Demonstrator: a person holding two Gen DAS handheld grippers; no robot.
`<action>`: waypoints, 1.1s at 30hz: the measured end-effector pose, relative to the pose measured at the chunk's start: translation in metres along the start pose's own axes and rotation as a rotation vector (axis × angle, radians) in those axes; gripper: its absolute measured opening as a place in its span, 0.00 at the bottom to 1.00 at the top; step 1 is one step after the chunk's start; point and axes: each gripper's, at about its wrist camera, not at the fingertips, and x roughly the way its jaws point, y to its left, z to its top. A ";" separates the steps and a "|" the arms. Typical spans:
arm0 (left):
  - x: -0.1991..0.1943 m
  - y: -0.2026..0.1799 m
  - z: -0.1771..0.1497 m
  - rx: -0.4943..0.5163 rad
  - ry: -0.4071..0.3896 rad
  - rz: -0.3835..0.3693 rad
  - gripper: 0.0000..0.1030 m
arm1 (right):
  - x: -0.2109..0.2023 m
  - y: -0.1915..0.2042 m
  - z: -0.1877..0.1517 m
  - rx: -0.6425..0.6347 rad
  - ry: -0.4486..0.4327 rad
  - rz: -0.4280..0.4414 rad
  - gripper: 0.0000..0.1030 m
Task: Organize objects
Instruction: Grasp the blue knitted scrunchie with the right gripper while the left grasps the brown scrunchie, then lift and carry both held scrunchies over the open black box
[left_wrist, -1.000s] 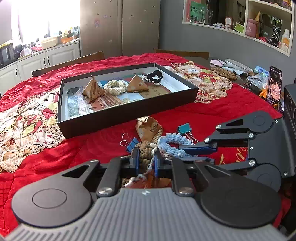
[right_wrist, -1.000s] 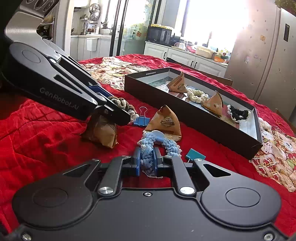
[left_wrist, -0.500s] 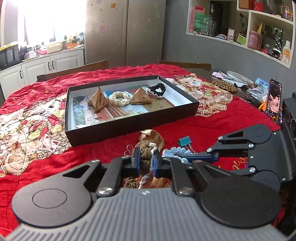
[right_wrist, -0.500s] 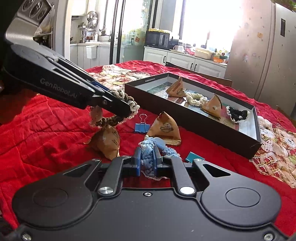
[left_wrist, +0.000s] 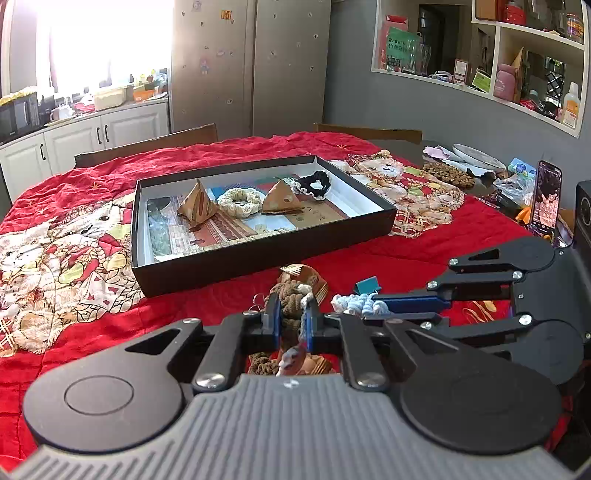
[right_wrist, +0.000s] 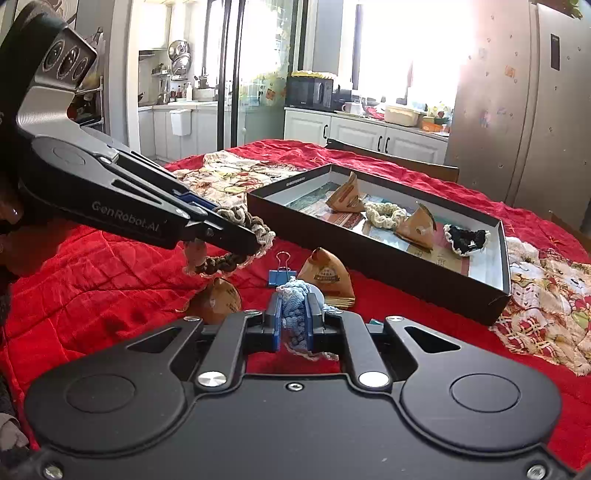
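My left gripper (left_wrist: 291, 314) is shut on a brown crocheted scrunchie (left_wrist: 291, 295) and holds it above the red cloth; the scrunchie also shows in the right wrist view (right_wrist: 243, 236). My right gripper (right_wrist: 293, 314) is shut on a light blue crocheted scrunchie (right_wrist: 293, 299), lifted off the cloth; it also shows in the left wrist view (left_wrist: 354, 302). A black box (left_wrist: 258, 254) lies ahead, holding two brown triangular packets, a cream scrunchie (left_wrist: 240, 199) and a black scrunchie (left_wrist: 314, 181).
Below the grippers lie two brown triangular packets (right_wrist: 328, 275) (right_wrist: 218, 302), a blue binder clip (right_wrist: 282, 273) and a teal binder clip (left_wrist: 367, 286). A phone (left_wrist: 546, 203) stands at the right table edge, with clutter behind it. Chairs stand behind the table.
Both grippers have risen, lifting the brown and the blue scrunchies off the cloth. The box now sits lower and farther in both views.
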 end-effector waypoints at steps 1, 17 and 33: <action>0.000 0.000 0.000 0.000 -0.001 0.001 0.15 | 0.000 0.000 0.001 0.000 -0.001 -0.002 0.11; -0.007 0.006 0.015 0.012 -0.034 0.016 0.15 | -0.019 -0.016 0.023 0.015 -0.056 -0.065 0.11; 0.000 0.008 0.064 0.036 -0.100 0.018 0.15 | -0.025 -0.046 0.071 0.007 -0.126 -0.172 0.11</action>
